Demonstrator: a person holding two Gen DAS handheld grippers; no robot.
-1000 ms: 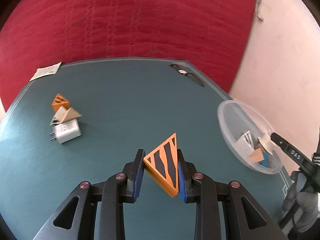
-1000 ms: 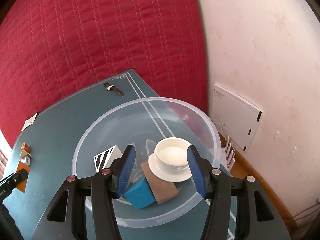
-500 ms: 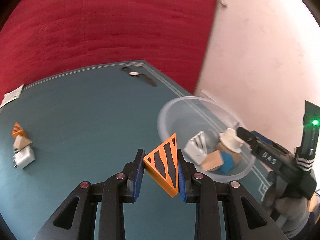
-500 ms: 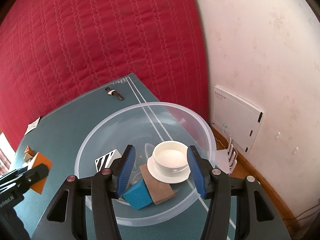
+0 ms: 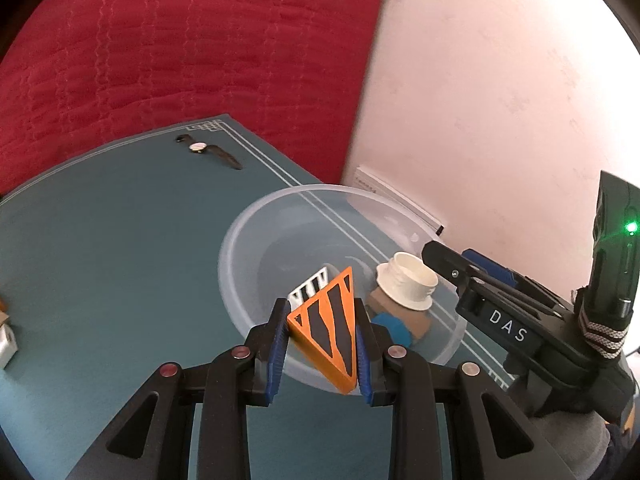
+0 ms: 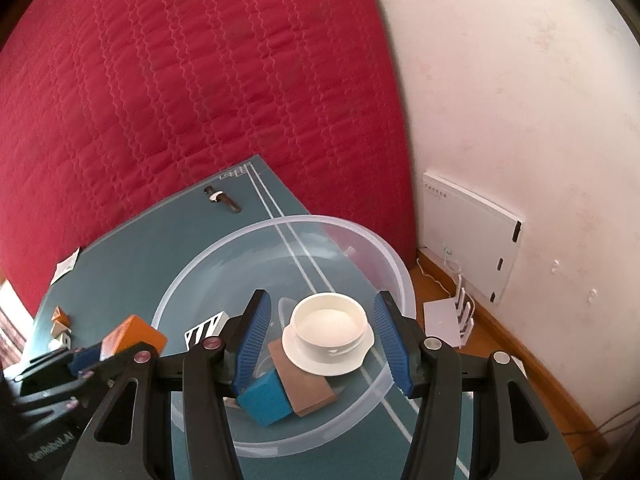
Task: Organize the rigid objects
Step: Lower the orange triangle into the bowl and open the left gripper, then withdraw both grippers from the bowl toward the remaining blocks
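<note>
My left gripper [image 5: 320, 350] is shut on an orange triangular block with black stripes [image 5: 328, 332] and holds it over the near rim of a clear plastic bowl [image 5: 240, 240]. The bowl holds a white striped block [image 5: 306, 286], a white cap-like piece [image 5: 410, 282], a brown block [image 5: 418, 322] and a blue cube [image 5: 394, 326]. My right gripper [image 6: 322, 344] is open above the bowl [image 6: 384, 264], its jaws either side of the white piece [image 6: 328, 332]. The left gripper [image 6: 86, 362] with the orange block [image 6: 138, 334] shows at the bowl's left.
The green table [image 5: 100, 248] carries a wristwatch [image 5: 208, 150] at the far corner. Small blocks and a white charger [image 6: 60, 326] lie at the far left, with a paper slip [image 6: 66, 268]. A red quilt [image 6: 180, 100] and a wall [image 6: 520, 100] stand behind.
My left gripper has swung right with the orange block, from the open table to the bowl's near rim. My right gripper has stayed open over the bowl.
</note>
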